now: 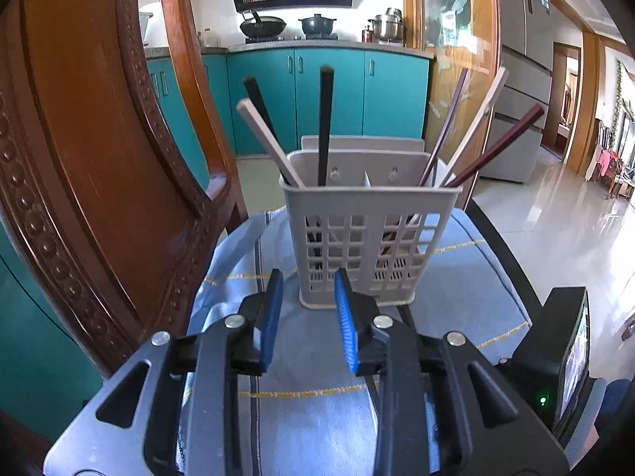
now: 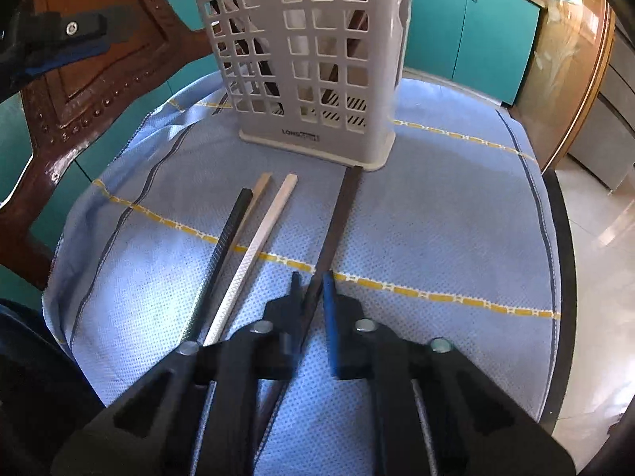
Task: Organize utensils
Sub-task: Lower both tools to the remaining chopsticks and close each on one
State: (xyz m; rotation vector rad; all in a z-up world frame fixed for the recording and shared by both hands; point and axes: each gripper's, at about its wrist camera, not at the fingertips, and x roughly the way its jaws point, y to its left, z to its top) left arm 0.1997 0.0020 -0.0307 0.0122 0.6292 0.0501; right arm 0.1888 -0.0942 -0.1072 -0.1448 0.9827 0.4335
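Observation:
A grey slotted utensil holder (image 1: 369, 238) stands on a blue cloth (image 1: 476, 277) and holds several chopsticks, black, cream and dark red. My left gripper (image 1: 307, 289) is open and empty just in front of its base. In the right wrist view the holder (image 2: 313, 59) stands ahead. Three chopsticks lie on the cloth: a black one (image 2: 226, 238), a cream one (image 2: 254, 242) and a tan one (image 2: 258, 190) between them. My right gripper (image 2: 311, 281) is nearly shut around a dark brown chopstick (image 2: 337, 222) that lies on the cloth and touches the holder's base.
A carved wooden chair (image 1: 99, 158) stands close on the left. The small table's dark edge (image 2: 563, 277) drops to a tiled floor on the right. A black device with a screen (image 1: 563, 349) sits at the right. Teal kitchen cabinets (image 1: 329, 95) are behind.

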